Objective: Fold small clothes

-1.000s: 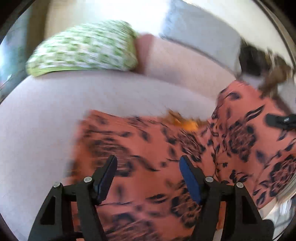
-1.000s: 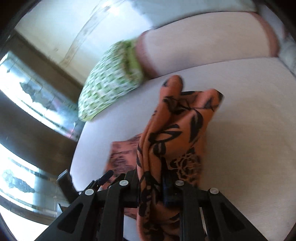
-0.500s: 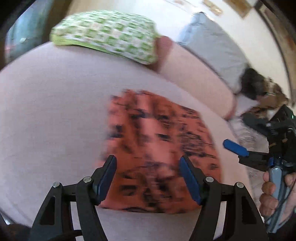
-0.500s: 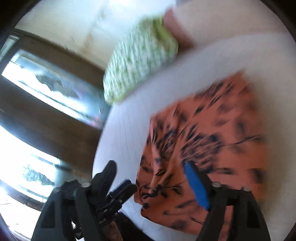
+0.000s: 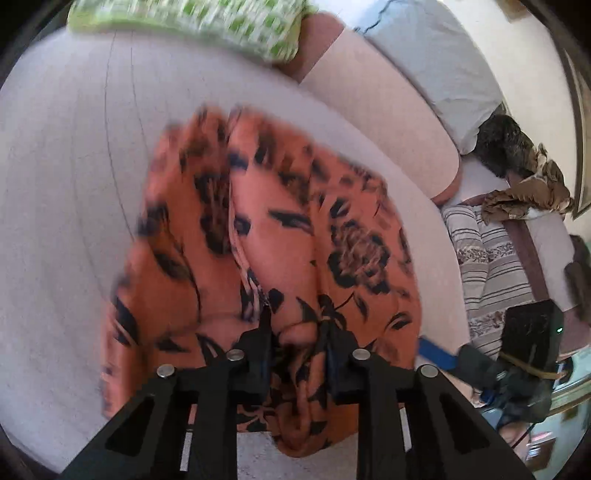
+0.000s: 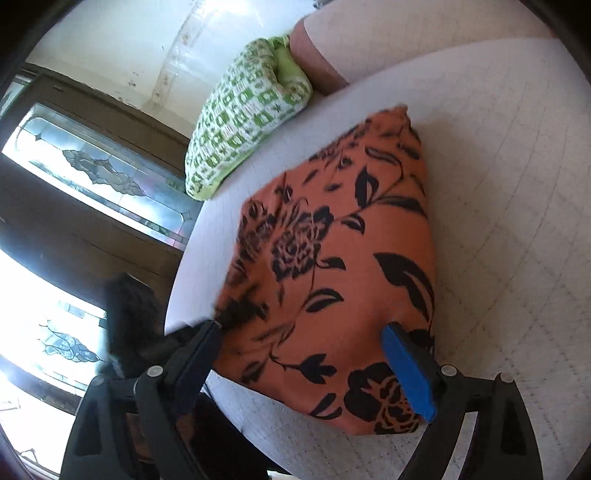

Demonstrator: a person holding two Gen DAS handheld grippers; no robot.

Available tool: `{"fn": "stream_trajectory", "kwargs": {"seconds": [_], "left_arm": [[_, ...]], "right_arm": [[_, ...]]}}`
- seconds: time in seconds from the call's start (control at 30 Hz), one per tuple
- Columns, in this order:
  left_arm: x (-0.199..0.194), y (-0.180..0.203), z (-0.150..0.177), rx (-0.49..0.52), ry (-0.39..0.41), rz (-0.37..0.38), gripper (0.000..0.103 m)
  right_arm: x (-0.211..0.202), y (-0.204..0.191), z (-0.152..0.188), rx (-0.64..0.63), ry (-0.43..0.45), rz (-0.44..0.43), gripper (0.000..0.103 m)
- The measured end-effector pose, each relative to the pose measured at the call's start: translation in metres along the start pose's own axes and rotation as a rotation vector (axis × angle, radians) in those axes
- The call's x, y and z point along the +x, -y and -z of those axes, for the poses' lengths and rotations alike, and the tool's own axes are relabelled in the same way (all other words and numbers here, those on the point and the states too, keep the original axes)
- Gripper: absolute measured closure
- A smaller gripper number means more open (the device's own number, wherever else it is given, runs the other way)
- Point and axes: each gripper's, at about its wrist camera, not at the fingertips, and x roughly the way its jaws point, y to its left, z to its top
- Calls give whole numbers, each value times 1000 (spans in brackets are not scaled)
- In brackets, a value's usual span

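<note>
Left wrist view: orange cloth with black flower print, lying bunched in long folds on a pale bed. Left tool at the near edge of the cloth, its jaws just drawn in and now pinching a raised fold of the cloth between them. Green checked pillow beyond the far end of the cloth, blurred. Pink bolster to the right of the cloth on the bed's far side; grey pillow behind it. Striped fabric and a brown crumpled heap further right of the cloth. Right tool seen only in part at the cloth's right near corner, one blue pad showing. Right wrist view: the cloth lies flat as a folded rectangle on the bed, smooth on top. Right tool with jaws just spread and standing wide, one finger at each side of the cloth's near end, pads not pressing on it; blue pad over the near right part of the cloth. Pillow beyond the cloth's far left corner, against the bolster. Patterned glass panels in dark wood to the left of the cloth, past the bed's edge.
</note>
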Motion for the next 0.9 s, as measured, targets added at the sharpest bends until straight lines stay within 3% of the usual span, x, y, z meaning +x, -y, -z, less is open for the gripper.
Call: {"fn": "stream_trajectory", "kwargs": {"seconds": [0.13,0.2,0.23,0.3,0.33,0.43,0.67,0.73,0.8,0.9], "left_arm": [[-50,34,-15,191,147,-113,81],[-48,27,-15,226,155,-189,81],[-39,11,-13,197,114,-196,81],[0,-31,-8,74,-28,-147,79],[13,-45,-4,34,-51,-132,77],[9,-52,-2,5,-4,-67,76],[-6,-45,3,50,30,-69,75],[-1,-48,4,37,1,-63,62],[-2,-57,5,9,-20,-38,62],[-4,-48,4,71,-22,-85,80]], "right_arm": [[-9,-10,2,-16,13,-38,13],[-12,-19,2,-50,11,-38,13],[-11,-23,2,-69,6,-34,13],[0,-30,4,-98,-23,2,13],[6,-32,5,-109,-41,21,13],[17,-43,10,-150,-73,32,13],[23,-44,-1,-148,-50,45,13],[28,-40,0,-141,-60,56,13],[31,-38,1,-138,-66,51,13],[32,-38,1,-131,-60,36,13]]}}
